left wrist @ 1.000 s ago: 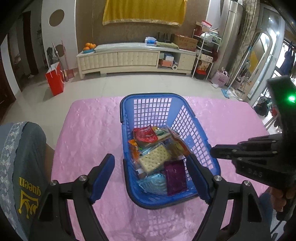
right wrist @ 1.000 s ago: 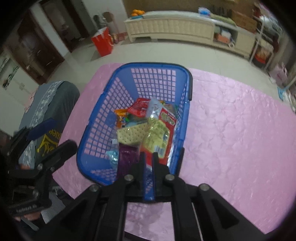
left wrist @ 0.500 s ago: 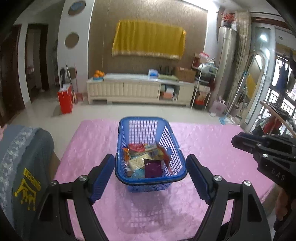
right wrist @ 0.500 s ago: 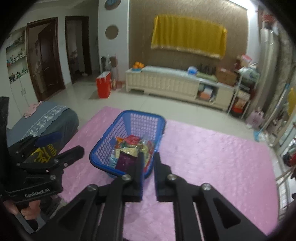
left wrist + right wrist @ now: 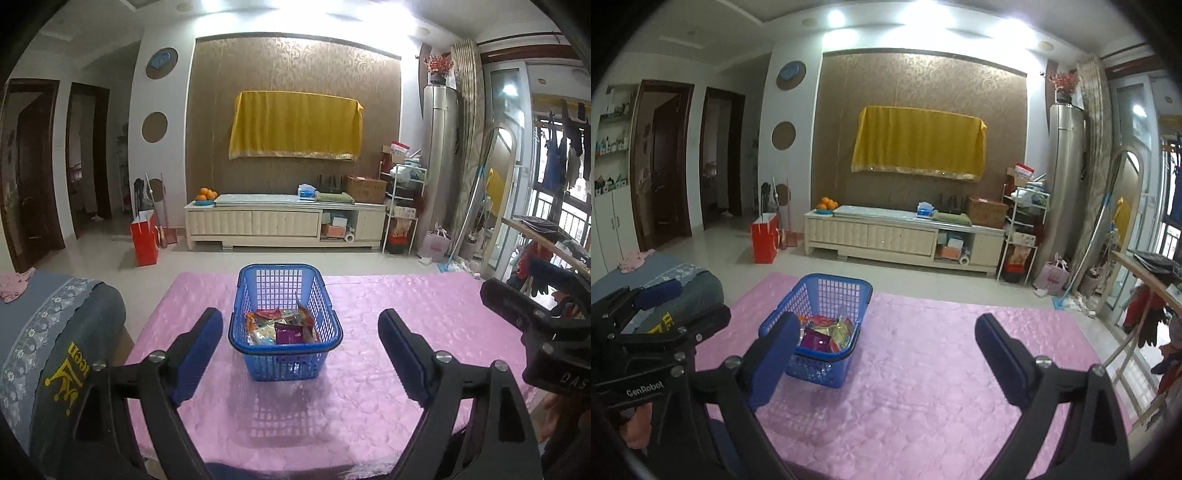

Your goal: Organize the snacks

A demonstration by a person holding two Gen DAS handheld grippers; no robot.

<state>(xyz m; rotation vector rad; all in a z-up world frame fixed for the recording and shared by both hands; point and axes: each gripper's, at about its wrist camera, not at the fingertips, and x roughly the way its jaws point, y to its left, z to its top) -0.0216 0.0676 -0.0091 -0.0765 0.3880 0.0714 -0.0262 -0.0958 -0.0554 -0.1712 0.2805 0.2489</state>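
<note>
Two claws, both released, nothing between the fingers of either. Left claw (image 5: 300,345): jaws spread wide and have just been opening a bit further; blue pads sit either side of the basket (image 5: 284,357) in its own view, but well short of it, no contact. Right claw (image 5: 886,349): jaws have just swung from nearly clenched to fully spread; empty, pointing over bare pink cloth to the right of the basket (image 5: 817,363). Each claw shows in the other's camera: right one at the right edge of the left view, left one at the left edge of the right view, with part of a hand visible under each.

Basket: blue plastic mesh, upright, handles folded down, standing on the surface (image 5: 388,387) covered with a pink embossed cloth, left of centre. Snacks (image 5: 282,326) are inside it, piled on the bottom: red, orange, purple and pale packets; labels too small to read. No packets lie on the surface outside the basket.

Further out: grey-blue cover with yellow print (image 5: 48,347) at the left of the surface, tiled floor, cream TV cabinet (image 5: 284,223) against the far wall with oranges (image 5: 206,194) on its left end, yellow cloth (image 5: 295,129) hanging above, red paper bag (image 5: 144,242) on the floor.
</note>
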